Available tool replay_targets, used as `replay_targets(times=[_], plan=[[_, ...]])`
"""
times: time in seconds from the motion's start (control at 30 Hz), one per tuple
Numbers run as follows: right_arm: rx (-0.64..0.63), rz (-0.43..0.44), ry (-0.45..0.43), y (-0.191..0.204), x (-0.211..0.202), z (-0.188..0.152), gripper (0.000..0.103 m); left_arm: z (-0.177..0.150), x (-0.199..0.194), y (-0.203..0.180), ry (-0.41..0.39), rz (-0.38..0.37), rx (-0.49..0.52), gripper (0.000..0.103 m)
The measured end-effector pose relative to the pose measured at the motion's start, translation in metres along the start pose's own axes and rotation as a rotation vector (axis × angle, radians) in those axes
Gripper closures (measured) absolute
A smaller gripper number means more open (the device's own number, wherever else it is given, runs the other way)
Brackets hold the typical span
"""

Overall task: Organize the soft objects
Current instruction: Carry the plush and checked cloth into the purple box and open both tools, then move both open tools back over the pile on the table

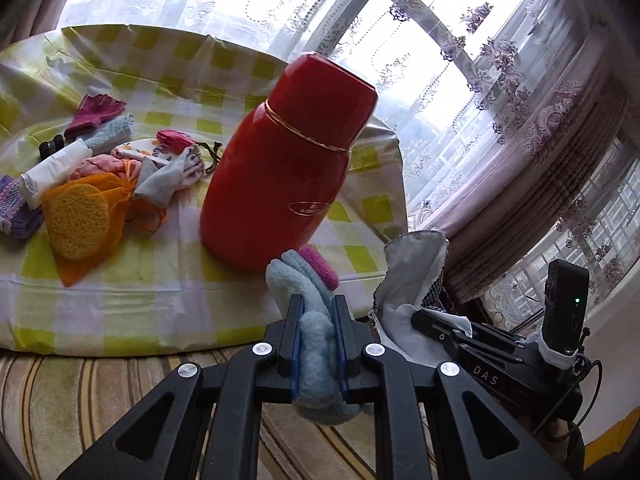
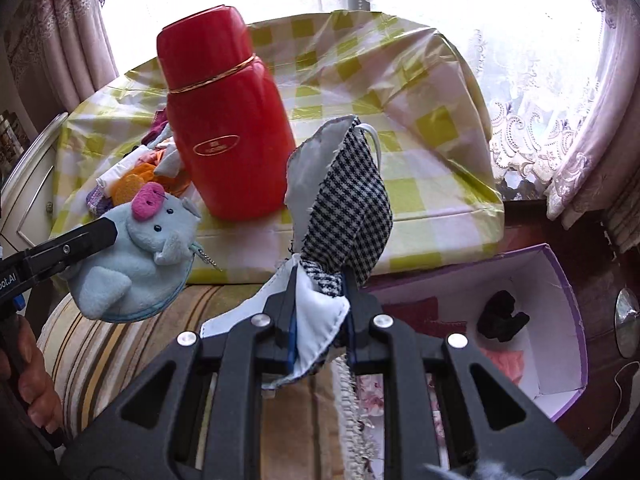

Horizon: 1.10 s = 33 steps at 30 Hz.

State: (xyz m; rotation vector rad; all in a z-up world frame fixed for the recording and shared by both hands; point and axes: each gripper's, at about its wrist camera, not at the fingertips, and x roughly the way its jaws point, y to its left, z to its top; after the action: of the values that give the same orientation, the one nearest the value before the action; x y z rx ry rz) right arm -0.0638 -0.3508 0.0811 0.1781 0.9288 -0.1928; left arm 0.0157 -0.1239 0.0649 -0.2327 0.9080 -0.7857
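My left gripper (image 1: 316,308) is shut on a light-blue plush animal pouch (image 1: 316,344) with a pink snout; the right wrist view shows the pouch (image 2: 136,256) hanging beside the table's front left. My right gripper (image 2: 318,284) is shut on a houndstooth cloth face mask (image 2: 344,208) with a white lining, held up in front of the table; it also shows in the left wrist view (image 1: 412,280). A pile of soft items (image 1: 100,176), socks, gloves, an orange mesh bag with a sponge, lies on the checked tablecloth (image 1: 168,280).
A tall red thermos (image 1: 280,168) stands on the table near the front edge. A purple-edged open box (image 2: 552,320) with a black soft item (image 2: 502,316) and pink cloth sits low at the right. A striped cushion (image 2: 132,344) lies below the grippers. Curtained windows stand behind.
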Motion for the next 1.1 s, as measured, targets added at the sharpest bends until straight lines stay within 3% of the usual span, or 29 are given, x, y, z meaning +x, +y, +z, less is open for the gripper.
replay_targets(times=[0.27,0.33,0.47,0.53,0.67,0.8,1.0,1.1], plan=[[0.177,-0.196,0.039,-0.089,-0.001,-0.017,0.075,-0.003,0.049,-0.072,0.097,-0.128,0.103,0.088],[0.210,-0.216,0.051,-0.103,0.002,-0.018,0.067,-0.003,0.059,-0.082,0.114,-0.150,0.107,0.081],[0.242,-0.264,0.086,-0.119,0.009,-0.022,0.045,-0.003,0.080,-0.088,0.158,-0.150,0.091,0.043],[0.247,-0.283,0.100,-0.123,0.014,-0.024,0.038,-0.006,0.084,-0.086,0.174,-0.145,0.082,0.040],[0.223,-0.311,0.116,-0.117,0.022,-0.027,0.037,-0.009,0.085,-0.078,0.177,-0.086,0.082,0.040],[0.176,-0.271,0.101,-0.098,0.025,-0.026,0.037,-0.008,0.080,-0.068,0.170,-0.003,0.079,0.040],[0.019,-0.247,0.108,-0.047,0.026,-0.020,0.036,-0.008,0.063,-0.049,0.084,0.174,0.122,0.039],[-0.042,-0.210,0.094,-0.019,0.025,-0.018,0.028,-0.006,0.054,-0.034,0.089,0.261,0.133,0.037]])
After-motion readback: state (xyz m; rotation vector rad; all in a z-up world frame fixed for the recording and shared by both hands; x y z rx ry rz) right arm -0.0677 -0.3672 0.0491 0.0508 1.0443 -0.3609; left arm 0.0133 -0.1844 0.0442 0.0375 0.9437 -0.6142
